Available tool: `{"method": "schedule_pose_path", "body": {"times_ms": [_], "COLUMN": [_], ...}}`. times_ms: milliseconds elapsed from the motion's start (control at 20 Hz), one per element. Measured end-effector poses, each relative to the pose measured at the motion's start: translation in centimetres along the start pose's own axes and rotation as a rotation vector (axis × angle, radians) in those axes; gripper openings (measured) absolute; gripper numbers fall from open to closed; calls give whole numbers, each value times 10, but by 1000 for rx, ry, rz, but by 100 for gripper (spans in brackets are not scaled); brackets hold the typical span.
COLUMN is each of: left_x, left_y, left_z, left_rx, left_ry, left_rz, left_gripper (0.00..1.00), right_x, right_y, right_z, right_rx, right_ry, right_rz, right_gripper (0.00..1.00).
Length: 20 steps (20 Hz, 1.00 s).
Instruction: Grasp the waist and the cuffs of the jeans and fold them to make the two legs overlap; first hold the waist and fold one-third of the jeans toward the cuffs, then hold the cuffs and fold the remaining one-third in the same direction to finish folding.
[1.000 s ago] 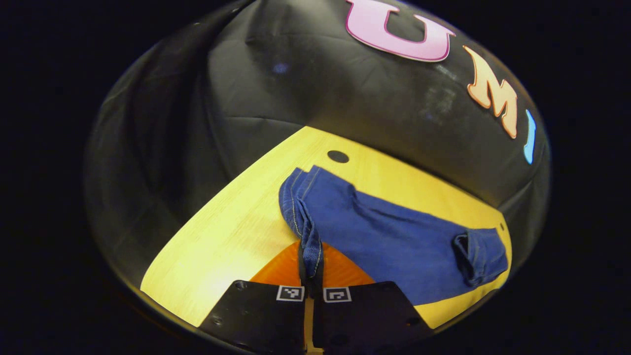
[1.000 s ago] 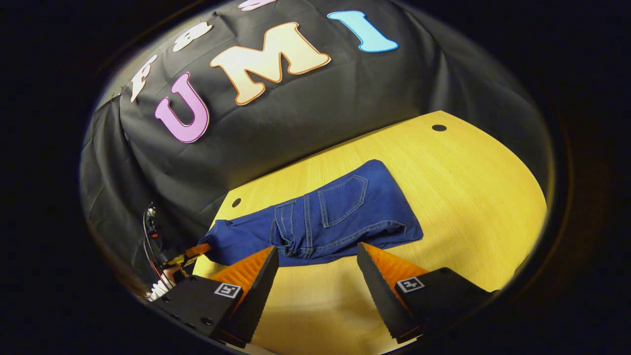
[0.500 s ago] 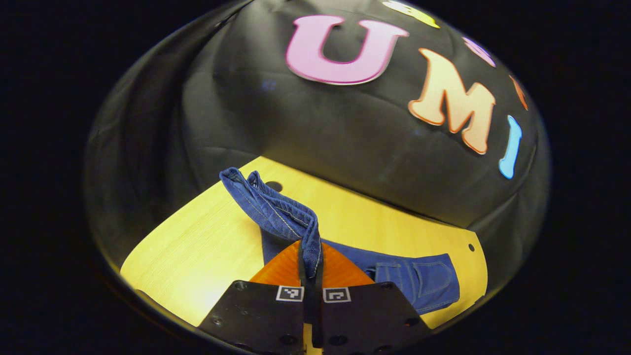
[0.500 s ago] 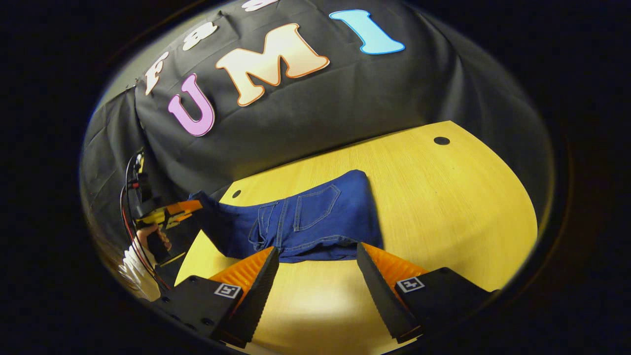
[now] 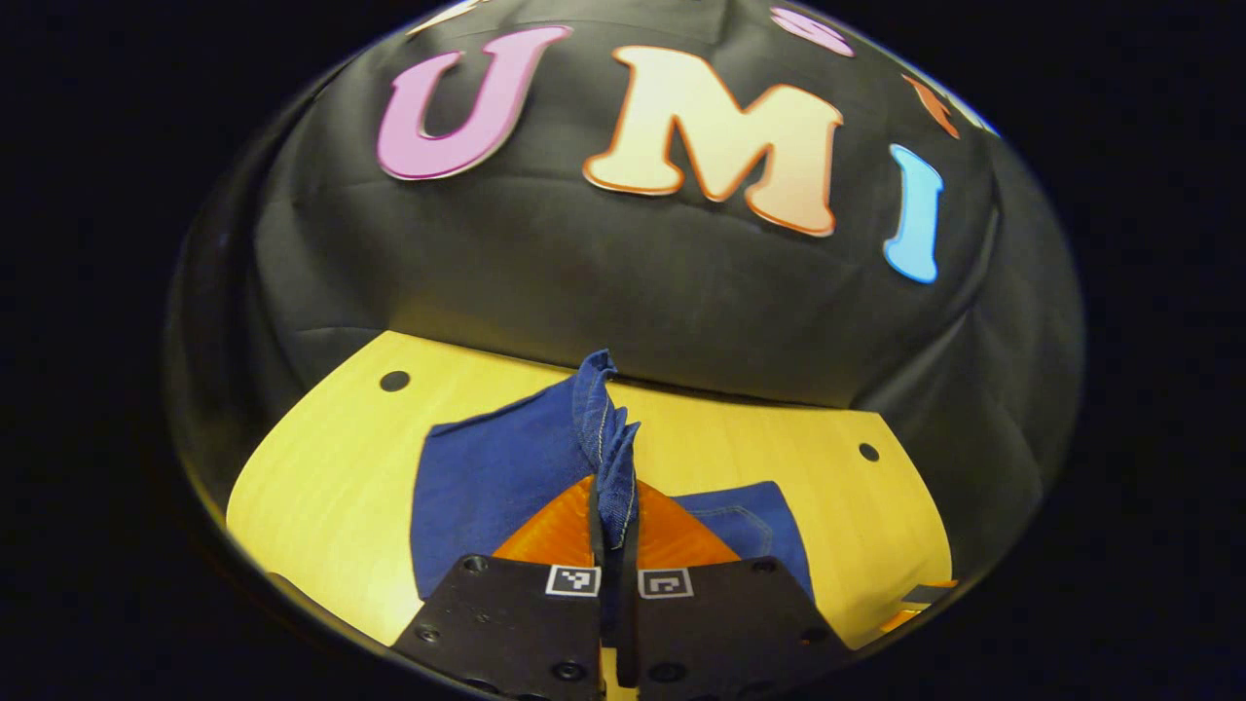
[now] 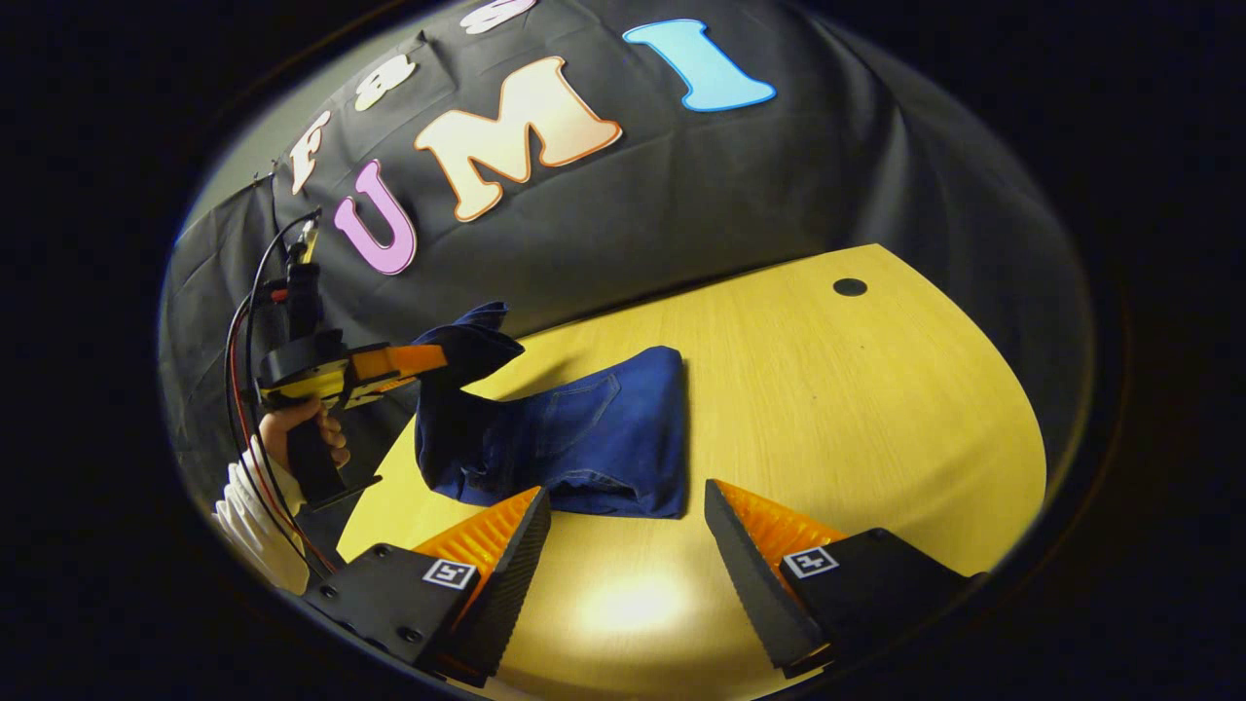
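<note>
1. Two grippers are in play. At the left of the right gripper view, the left gripper point(image 6: 428, 358) is held in a hand point(image 6: 302, 438) above the table point(image 6: 876, 409), its fingers clamped on the cuffs point(image 5: 608, 458).
2. The jeans point(image 6: 584, 438) lie on the table, waist third already folded over; the cuff end hangs lifted from the clamp.
3. I judge the final fold is in hand: I carry the cuffs across the folded stack, low and level, and align the edges before release.
4. The right gripper point(image 6: 628, 545) hovers just in front of the jeans, fingers spread wide, holding nothing. I can use it to pin the stack if it slides.
</note>
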<state>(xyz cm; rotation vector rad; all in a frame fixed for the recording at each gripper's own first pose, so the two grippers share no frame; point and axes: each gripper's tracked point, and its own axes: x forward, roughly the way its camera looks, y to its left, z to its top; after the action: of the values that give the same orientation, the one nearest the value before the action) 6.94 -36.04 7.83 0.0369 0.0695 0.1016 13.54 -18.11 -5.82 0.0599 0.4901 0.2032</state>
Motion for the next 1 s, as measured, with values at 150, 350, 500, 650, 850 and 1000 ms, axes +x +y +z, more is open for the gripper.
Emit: {"method": "schedule_pose_path", "body": {"times_ms": [150,350,500,650,850,1000], "left_x": [4,12,18,17,5,-25], "left_y": [-59,-108,-115,-120,-142,-132], "left_z": [-5,-53,-101,-139,-138,-106], "left_rx": [29,146,285,367,397,402], "left_ry": [13,85,151,195,157,67], "left_rz": [-92,-171,-162,-157,-231,-221], "left_gripper": [0,0,0,11,40,97], "right_x": [-4,-7,-9,-11,-13,-17], "right_y": [-16,-30,-37,-45,-48,-38], "right_z": [-3,-5,-6,-11,-12,-4], "right_rx": [17,32,26,29,37,62], "right_ry": [7,10,15,24,25,-9], "right_rz": [-14,-28,-35,-43,-64,-69], "right_gripper": [98,98,98,98,98,98]}}
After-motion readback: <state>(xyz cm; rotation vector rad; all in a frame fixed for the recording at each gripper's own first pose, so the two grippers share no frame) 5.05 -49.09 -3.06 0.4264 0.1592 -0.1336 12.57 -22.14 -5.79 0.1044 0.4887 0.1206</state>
